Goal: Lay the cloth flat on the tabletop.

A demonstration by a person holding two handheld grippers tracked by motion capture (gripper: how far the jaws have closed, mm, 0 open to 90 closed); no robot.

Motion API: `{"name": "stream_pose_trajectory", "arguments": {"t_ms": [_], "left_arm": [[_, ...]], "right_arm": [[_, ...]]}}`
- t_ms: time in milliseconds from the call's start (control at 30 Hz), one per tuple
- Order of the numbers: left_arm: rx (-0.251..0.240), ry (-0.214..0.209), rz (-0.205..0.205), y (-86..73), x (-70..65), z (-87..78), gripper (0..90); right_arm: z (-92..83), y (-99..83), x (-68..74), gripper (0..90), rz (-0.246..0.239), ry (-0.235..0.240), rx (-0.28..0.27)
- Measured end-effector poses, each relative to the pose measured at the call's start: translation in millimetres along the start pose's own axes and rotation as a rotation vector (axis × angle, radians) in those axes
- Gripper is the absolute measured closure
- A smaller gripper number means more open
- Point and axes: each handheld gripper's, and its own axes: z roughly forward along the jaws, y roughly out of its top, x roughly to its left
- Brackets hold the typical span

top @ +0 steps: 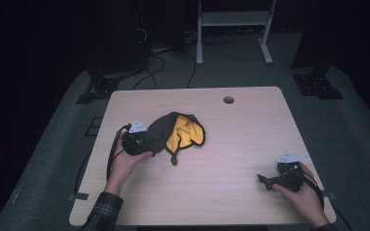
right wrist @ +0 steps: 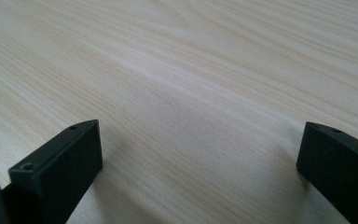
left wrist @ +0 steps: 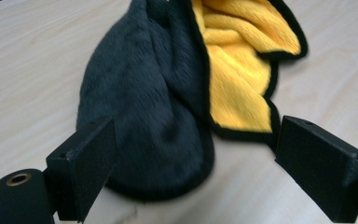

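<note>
Cloth [top: 178, 132] bunched, long axis left-right, yellow lining facing right

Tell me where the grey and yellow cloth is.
In the high view the cloth lies bunched left of the table's centre, just ahead of the open left gripper.

We found the high view dim, its surroundings falling to black beyond the lit table [top: 241, 144]. The gripper views were brighter but soft: the cloth [left wrist: 158, 93] looked smeared, and faint shadows lay under the near, unsharp jaws.
</note>
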Motion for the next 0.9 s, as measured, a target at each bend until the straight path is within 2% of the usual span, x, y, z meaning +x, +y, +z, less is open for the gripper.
{"name": "stream_pose_trajectory", "arguments": {"t_ms": [100,267,300,333,467,600,733,833,867,900], "left_arm": [[0.001,-0.005,-0.002,8.2,3.4,8.8,11.6],[0.003,0.004,0.018,23.1,6.7,23.0,12.1],[0.010,0.005,0.018,28.0,8.1,29.9,12.2],[0.010,0.005,0.018,28.0,8.1,29.9,12.9],[0.015,-0.001,0.008,36.3,11.5,48.2,13.6],[0.023,-0.001,0.001,37.5,14.5,59.9,14.4],[0.040,-0.002,-0.003,38.9,15.9,73.0,19.4],[0.068,0.009,-0.026,34.8,18.2,80.0,34.5],[0.068,0.009,-0.026,34.8,18.2,80.0,42.2],[0.071,0.004,-0.035,34.0,19.4,79.7,42.2]], "right_arm": [[0.0,0.1,0.0,0.0,0.000,0.000,0.000],[0.0,0.1,-0.1,0.0,-0.001,0.001,0.000],[0.1,0.1,-0.1,0.0,-0.001,0.001,0.000],[0.1,0.1,-0.1,0.0,-0.001,0.001,0.000],[0.1,0.1,-0.1,0.0,-0.001,0.002,0.000],[0.1,0.1,-0.1,0.0,-0.001,0.002,0.000],[0.1,0.1,-0.1,0.0,-0.001,0.002,0.000],[0.1,0.1,-0.1,0.0,-0.001,0.002,0.000],[0.1,0.1,-0.1,0.0,-0.001,0.002,0.000],[0.1,0.1,-0.2,0.0,-0.001,0.002,0.000]]}}
